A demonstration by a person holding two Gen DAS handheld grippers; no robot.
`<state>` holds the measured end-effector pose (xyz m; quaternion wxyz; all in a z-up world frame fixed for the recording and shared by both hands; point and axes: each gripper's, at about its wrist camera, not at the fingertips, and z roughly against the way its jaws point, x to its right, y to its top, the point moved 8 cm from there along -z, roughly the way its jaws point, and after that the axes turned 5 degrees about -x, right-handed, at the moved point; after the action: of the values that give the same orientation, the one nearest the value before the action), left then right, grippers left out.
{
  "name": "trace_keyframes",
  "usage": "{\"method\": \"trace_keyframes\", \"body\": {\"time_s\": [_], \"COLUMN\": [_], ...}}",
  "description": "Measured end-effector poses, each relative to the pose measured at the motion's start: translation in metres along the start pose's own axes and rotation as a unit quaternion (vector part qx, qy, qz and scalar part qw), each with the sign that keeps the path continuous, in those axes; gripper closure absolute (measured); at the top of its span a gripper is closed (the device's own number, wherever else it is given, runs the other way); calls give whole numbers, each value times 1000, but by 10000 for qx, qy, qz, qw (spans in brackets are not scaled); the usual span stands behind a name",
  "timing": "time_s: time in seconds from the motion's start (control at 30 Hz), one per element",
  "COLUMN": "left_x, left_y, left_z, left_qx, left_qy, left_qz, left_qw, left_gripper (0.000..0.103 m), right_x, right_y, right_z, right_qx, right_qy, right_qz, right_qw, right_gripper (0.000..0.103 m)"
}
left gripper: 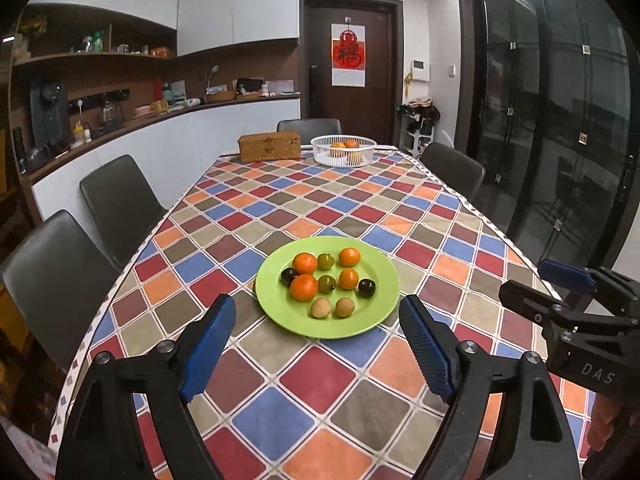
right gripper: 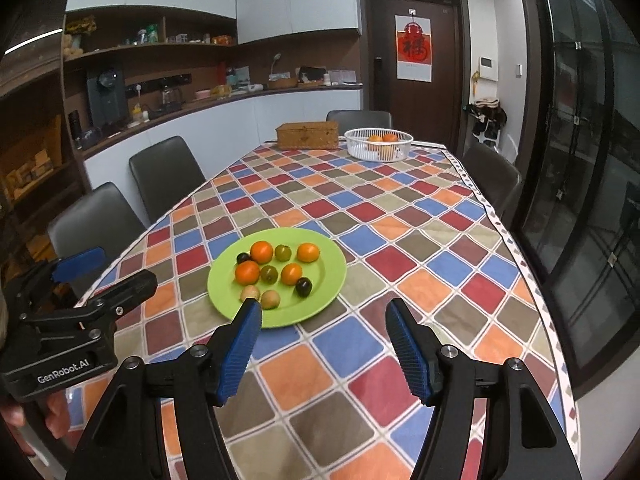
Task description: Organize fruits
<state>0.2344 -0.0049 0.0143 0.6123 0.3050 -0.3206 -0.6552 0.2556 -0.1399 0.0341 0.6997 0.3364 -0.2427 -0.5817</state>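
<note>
Green plate (left gripper: pixel 280 312) of ten fruits, frame centre. Left gripper (left gripper: pixel 316 340) and right gripper (right gripper: pixel 322 340): jaws apart, empty. Left view alone shows all the plate; right view's finger overlaps its rim.

White letters "DAS" stand on the black plastic body of the right gripper (left gripper: pixel 560 280), seen from the left wrist — the word is cut off at the frame edge. "GenRobot.AI" is printed in white on the black body of the left gripper (right gripper: pixel 100 276). The white-and-red paper poster (right gripper: pixel 414 48) on the dark brown wooden door (right gripper: pixel 444 92) bears a large character — 福.
</note>
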Motion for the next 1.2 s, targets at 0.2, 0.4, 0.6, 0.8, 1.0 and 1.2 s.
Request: {"method": "trace_keyframes", "body": {"time_s": [0.2, 0.4, 0.6, 0.8, 1.0, 1.2], "left_x": [4, 8, 12, 15, 17, 18], "left_y": [-10, -16, -21, -24, -25, -24], "left_z": [21, 36, 46, 49, 52, 59], "left_qx": [112, 176, 224, 238, 267, 344], "left_qy": [-24, -73, -94, -138, -141, -84], "left_qz": [-33, -43, -69, -87, -92, -119], "left_qw": [9999, 9998, 9997, 9996, 9995, 9993], "left_gripper": [19, 19, 19, 19, 19, 19], "right_x": [-5, -7, -6, -6, -4, -3], "right_y": [-14, -22, -29, -32, -34, -35], "right_z": [19, 35, 46, 49, 53, 54], "right_qx": [87, 172, 207, 222, 248, 249], "right_qy": [32, 9, -14, -24, -34, -33], "right_qz": [-40, -77, -137, -130, -133, -138], "right_qw": [9999, 9998, 9997, 9997, 9996, 9996], "right_gripper": [38, 38, 38, 38, 38, 38]}}
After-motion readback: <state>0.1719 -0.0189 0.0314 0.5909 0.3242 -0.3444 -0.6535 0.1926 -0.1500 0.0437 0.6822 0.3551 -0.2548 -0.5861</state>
